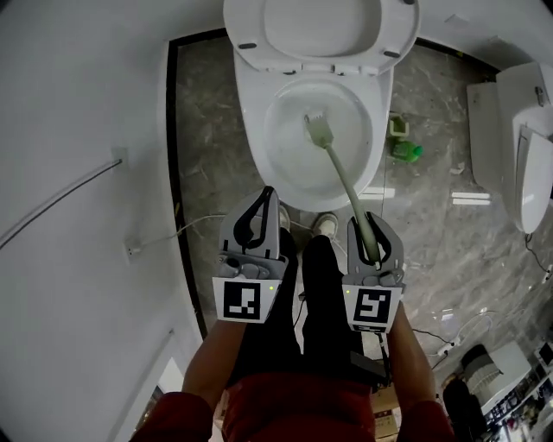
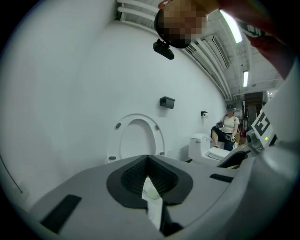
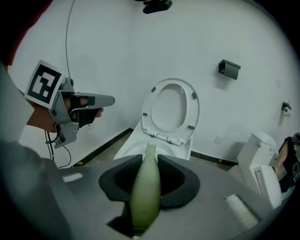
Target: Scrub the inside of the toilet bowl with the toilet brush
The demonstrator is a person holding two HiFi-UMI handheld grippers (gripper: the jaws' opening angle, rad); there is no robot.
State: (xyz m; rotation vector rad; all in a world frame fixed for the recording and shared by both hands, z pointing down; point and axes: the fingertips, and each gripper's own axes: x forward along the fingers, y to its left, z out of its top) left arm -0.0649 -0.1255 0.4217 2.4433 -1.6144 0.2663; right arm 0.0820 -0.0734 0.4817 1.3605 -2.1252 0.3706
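- Jaws of my right gripper (image 3: 149,161) are clenched on the pale green plastic handle of the long toilet brush (image 3: 146,187). The handle runs forward between the dark pads and out past the tips.
- From the head view, that handle slants up and to the left from the right gripper (image 1: 370,223) into the white ceramic toilet bowl (image 1: 252,129). The pale bristle head (image 1: 318,129) is down inside the basin, a little right of its middle. I cannot tell whether the bristles press on the porcelain.
- My left gripper (image 2: 147,157) is closed on nothing. Its tips meet, and only a slim gap between the ribbed pads shows white beyond.
- In the head view the left gripper (image 1: 266,197) is beside the right one but apart from it, with its tips near the bowl's front rim.
- The white oval seat and lid (image 1: 320,26) stand raised against the white wall.
- On the grey marbled floor (image 1: 207,129), a small green object (image 1: 404,152) lies just right of the bowl's base.
- A second white toilet (image 1: 518,138) stands well apart at the right.
- A thin white cable (image 1: 173,235) trails along the left.
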